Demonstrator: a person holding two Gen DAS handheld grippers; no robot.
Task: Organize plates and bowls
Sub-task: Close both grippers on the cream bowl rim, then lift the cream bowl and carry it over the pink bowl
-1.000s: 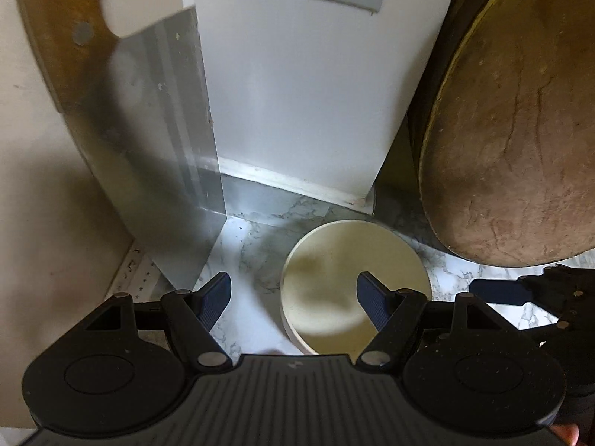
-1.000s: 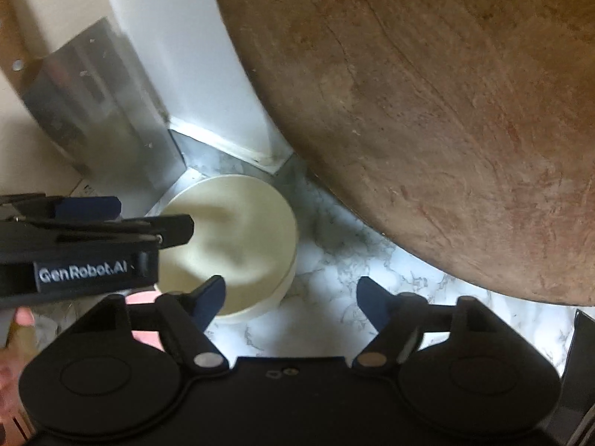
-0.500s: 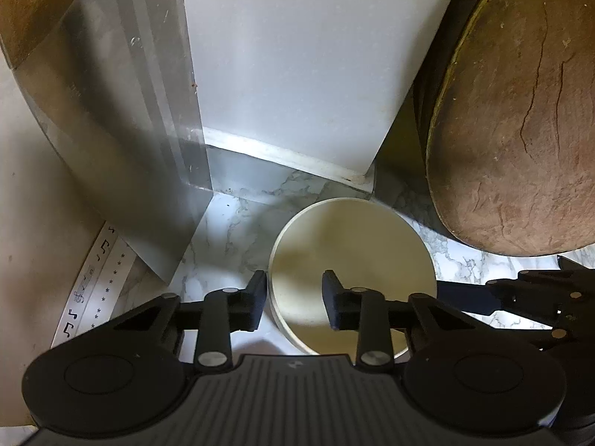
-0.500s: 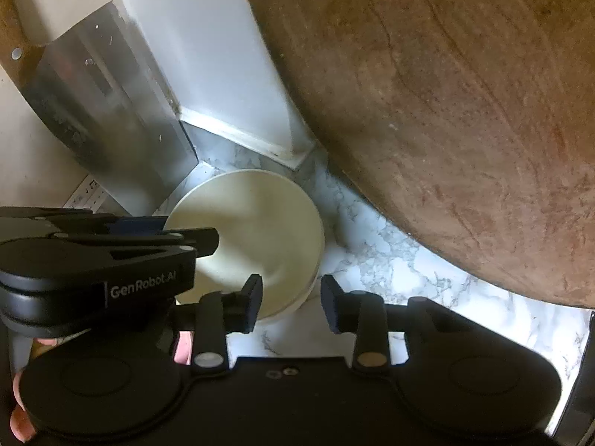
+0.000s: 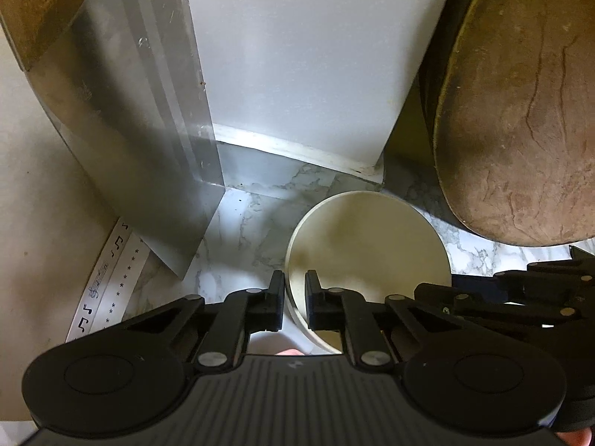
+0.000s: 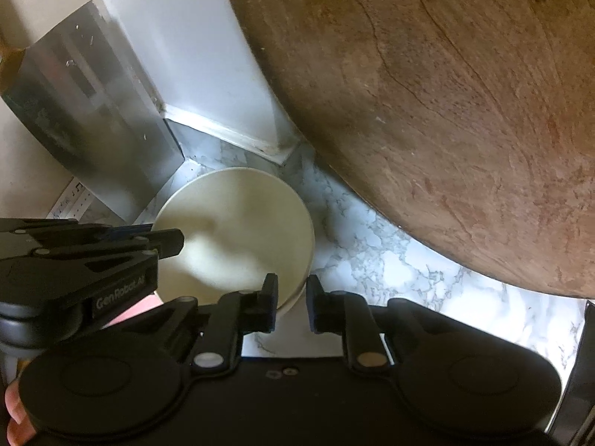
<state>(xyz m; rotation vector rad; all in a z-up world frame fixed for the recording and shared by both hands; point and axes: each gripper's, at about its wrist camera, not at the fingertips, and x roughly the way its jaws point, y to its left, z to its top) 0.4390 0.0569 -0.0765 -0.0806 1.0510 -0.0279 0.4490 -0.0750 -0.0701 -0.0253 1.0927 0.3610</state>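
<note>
— Where was the round cream ceramic bowl [image 5: 368, 249]?

— On the marble counter, its near rim between both grippers' fingers. The left gripper [image 5: 294, 290] was clamped on it; the right gripper [image 6: 292, 293] was closing astride the rim, probably for a steady two-handed lift.

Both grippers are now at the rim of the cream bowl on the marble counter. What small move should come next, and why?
Probably a short, level lift with both hands together. The left gripper is shut on the cream bowl's near-left rim, and the right gripper is closing on the rim at the opposite side. The bowl sits on the marble counter, close to the leaning wooden board and cleaver, so straight up looks safest.
</note>
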